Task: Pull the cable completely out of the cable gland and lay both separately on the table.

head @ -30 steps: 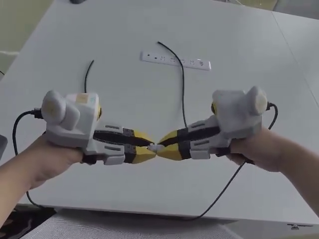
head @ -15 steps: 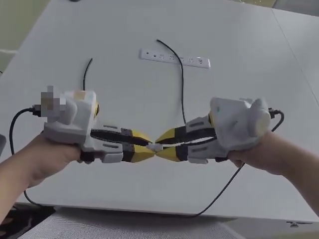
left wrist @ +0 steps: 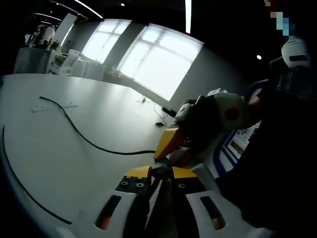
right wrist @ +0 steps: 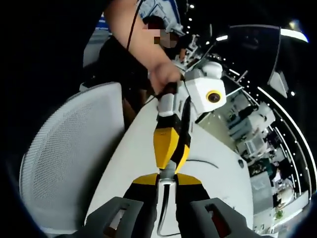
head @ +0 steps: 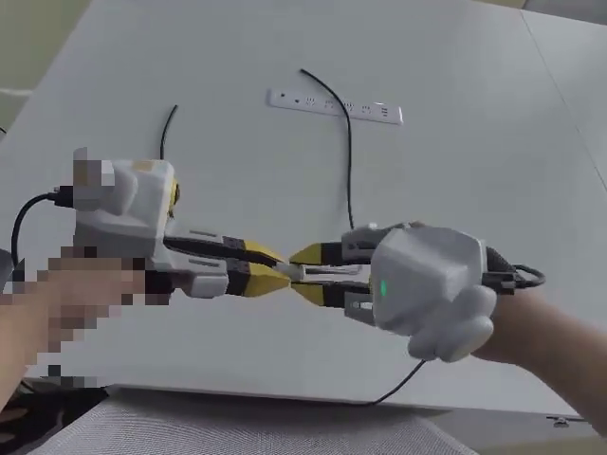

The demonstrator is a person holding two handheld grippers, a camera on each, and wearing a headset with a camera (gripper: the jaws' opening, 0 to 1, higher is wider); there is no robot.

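Above the front of the white table (head: 455, 142) my two grippers meet tip to tip. The left gripper (head: 272, 274) comes in from the left, shut on the small pale cable gland (head: 288, 273). The right gripper (head: 305, 272) comes in from the right, shut on the black cable (head: 348, 161) where it enters the gland. That cable curves back over the table toward the far side. In the left gripper view the gland (left wrist: 161, 170) sits between my jaws, with the right gripper (left wrist: 173, 141) just beyond. In the right gripper view the gland (right wrist: 168, 173) shows at the jaw tips.
A white power strip (head: 334, 105) lies at the far middle of the table. A short loose black cable (head: 167, 128) lies at the left. The grippers' own black cords hang off the table's front edge (head: 285, 384). A white mesh chair (right wrist: 64, 144) stands close by.
The right gripper has rolled over, so its white housing now faces the head camera. Both grippers stay tip to tip on the gland and have shifted slightly left.
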